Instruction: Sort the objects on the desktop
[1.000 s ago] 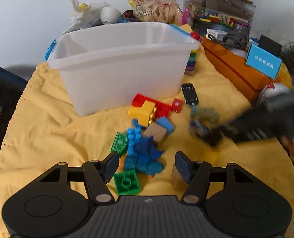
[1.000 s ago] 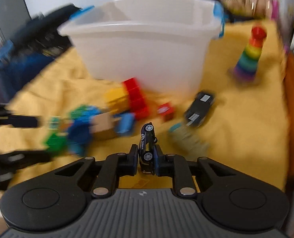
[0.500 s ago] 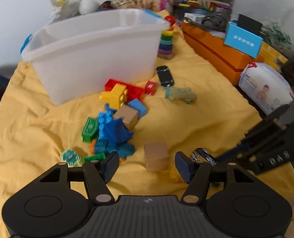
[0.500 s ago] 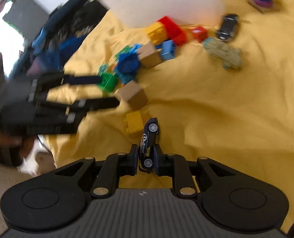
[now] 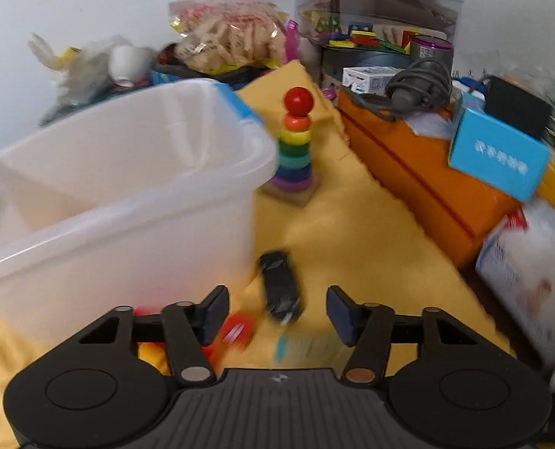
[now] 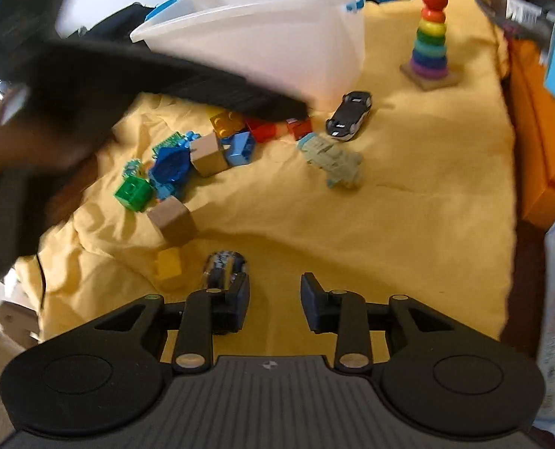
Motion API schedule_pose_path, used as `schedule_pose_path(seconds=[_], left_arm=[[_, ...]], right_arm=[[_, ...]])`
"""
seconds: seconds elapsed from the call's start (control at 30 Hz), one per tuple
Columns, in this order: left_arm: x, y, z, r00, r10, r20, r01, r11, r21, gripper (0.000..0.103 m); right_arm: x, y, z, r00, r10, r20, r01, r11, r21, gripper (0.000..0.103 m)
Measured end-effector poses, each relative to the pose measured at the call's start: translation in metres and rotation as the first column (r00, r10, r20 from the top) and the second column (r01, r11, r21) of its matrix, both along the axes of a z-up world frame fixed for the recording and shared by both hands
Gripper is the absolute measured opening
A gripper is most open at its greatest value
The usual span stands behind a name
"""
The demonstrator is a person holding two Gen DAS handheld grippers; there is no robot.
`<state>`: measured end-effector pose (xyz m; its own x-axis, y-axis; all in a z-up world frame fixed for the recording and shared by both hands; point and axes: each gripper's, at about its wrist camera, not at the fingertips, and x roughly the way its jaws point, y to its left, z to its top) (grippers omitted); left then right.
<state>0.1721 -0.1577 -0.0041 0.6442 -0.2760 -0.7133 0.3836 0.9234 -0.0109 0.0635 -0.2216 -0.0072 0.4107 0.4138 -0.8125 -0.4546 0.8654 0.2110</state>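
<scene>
The right gripper [image 6: 274, 301] hangs over the near edge of the surface [image 6: 408, 205], which is draped in a yellow cloth, and its jaws have just been opening; they now stand apart with only bare cloth between the pads. The small dark blue toy car [image 6: 223, 266] lies on the cloth just outside the gripper's left finger [image 6: 236, 301], touching or nearly touching it, next to a yellow block [image 6: 169, 266]. Farther out sit a plain wooden cube [image 6: 172, 219], a huddle of green, blue, yellow and red building bricks [image 6: 187, 157] with a second wooden cube among them, a grey-green toy animal [image 6: 331, 159] and a black toy car [image 6: 349, 115]. Behind them stands the white plastic bin [image 6: 270, 33], with a rainbow ring stacker [image 6: 430, 39] to its right. The left gripper [image 5: 276, 312] is blurred; its jaws have just been closing yet are spread, gripping nothing, and the black toy car [image 5: 280, 287] lies on the cloth ahead, framed between its fingers but clear of both pads. In the left wrist view the bin [image 5: 120, 194] fills the left side, the ring stacker [image 5: 295, 149] stands just beside its corner, and an orange box [image 5: 419, 183] lines the right.
</scene>
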Motion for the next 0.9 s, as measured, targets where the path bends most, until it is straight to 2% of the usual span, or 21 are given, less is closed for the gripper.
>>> schedule_pose_path(seconds=[0.07, 0.17, 0.2, 0.27, 0.33, 0.5, 0.63, 0.77, 0.9], left_arm=[[0.02, -0.007, -0.011, 0.999, 0.016, -0.03, -0.017, 1.0, -0.011, 0.043], [0.04, -0.012, -0.031, 0.996, 0.038, -0.081, -0.036, 0.999, 0.027, 0.04], [0.044, -0.012, -0.037, 0.994, 0.033, -0.102, -0.03, 0.999, 0.023, 0.039], [0.047, -0.01, -0.047, 0.989, 0.007, -0.145, -0.008, 1.0, -0.002, 0.03], [0.042, -0.006, -0.047, 0.989, -0.022, -0.149, 0.018, 0.999, -0.03, 0.023], [-0.004, 0.006, -0.018, 0.995, -0.084, -0.056, 0.082, 0.996, -0.045, 0.022], [-0.061, 0.04, 0.011, 0.997, -0.08, 0.009, 0.081, 0.995, -0.058, 0.022], [-0.105, 0.085, 0.016, 1.0, -0.007, -0.005, 0.007, 0.999, -0.037, 0.022], [-0.132, 0.117, 0.005, 0.997, 0.067, -0.039, -0.066, 0.997, 0.034, 0.022]], right_arm=[[-0.005, -0.001, -0.001, 1.0, -0.003, 0.007, 0.003, 1.0, -0.006, 0.037], [-0.013, -0.006, -0.002, 1.0, -0.015, 0.0, 0.015, 1.0, 0.007, 0.038], [-0.015, -0.008, -0.002, 1.0, -0.017, -0.002, 0.017, 1.0, 0.007, 0.038], [-0.021, -0.012, -0.003, 1.0, -0.02, 0.0, 0.02, 1.0, -0.001, 0.039], [-0.025, -0.016, -0.004, 0.999, -0.034, -0.002, 0.034, 0.999, -0.008, 0.039], [-0.026, -0.026, -0.009, 0.997, -0.068, -0.02, 0.068, 0.998, -0.015, 0.04], [-0.022, -0.021, -0.009, 0.998, -0.061, -0.015, 0.061, 0.998, -0.018, 0.04], [-0.019, -0.009, -0.006, 1.0, -0.012, 0.008, 0.012, 1.0, -0.014, 0.042], [-0.019, 0.01, -0.005, 0.998, 0.054, 0.023, -0.054, 0.998, -0.011, 0.042]])
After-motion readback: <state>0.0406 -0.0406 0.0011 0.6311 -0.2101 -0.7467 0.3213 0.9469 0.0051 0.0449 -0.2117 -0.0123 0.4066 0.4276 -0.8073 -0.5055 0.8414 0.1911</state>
